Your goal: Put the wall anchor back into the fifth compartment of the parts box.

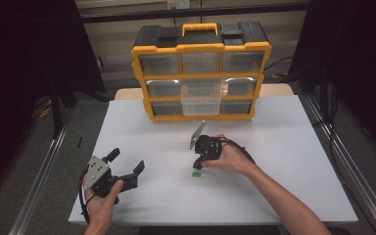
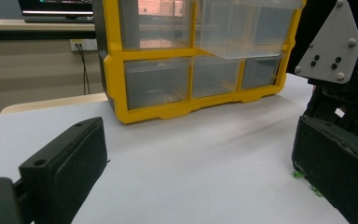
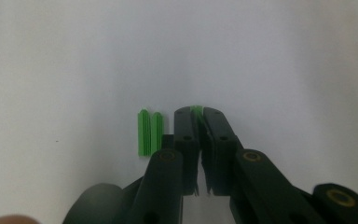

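One yellow-and-black drawer cabinet [image 1: 201,73] stands on one white table [image 1: 284,161], holding nine clear drawers in three rows of three, one drawer [image 1: 201,104] pulled out. Three green plastic pieces are countable: two loose pieces [image 3: 149,133] side by side, one pinched piece [image 3: 196,110]. Two grippers: left gripper [image 1: 127,164], right gripper [image 1: 197,165].
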Demonstrator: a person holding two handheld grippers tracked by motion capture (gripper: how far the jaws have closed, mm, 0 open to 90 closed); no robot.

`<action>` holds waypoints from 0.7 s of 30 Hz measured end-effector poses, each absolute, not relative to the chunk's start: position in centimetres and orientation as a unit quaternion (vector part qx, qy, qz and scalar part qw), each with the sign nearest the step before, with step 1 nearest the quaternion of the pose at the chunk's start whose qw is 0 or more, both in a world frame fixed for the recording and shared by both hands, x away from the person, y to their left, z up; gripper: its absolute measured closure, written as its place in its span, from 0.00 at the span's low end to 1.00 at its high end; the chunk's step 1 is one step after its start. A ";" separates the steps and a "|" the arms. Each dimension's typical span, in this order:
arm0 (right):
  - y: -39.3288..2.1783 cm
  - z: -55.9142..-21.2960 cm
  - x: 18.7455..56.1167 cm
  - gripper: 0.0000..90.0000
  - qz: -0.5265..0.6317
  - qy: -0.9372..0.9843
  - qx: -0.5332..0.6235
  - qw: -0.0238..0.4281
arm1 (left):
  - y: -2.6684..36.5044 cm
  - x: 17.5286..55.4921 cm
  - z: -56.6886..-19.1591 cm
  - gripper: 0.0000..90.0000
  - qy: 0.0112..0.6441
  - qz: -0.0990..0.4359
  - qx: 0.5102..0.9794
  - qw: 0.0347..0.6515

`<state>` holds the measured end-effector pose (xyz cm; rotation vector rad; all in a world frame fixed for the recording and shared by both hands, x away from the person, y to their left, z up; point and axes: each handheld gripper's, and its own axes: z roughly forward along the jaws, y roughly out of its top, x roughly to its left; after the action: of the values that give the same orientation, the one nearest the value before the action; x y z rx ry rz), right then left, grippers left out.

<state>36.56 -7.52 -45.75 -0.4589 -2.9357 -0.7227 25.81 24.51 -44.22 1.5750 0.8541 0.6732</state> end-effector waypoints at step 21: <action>-10.4 -40.9 35.7 0.95 -0.385 -0.912 -0.141 0.012 | 24.4 25.8 -44.2 0.04 0.365 0.290 0.671 0.577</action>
<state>35.73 -10.38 -40.94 -0.4395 -2.8436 -1.2016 25.76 24.44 -44.23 1.5699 0.8537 0.6793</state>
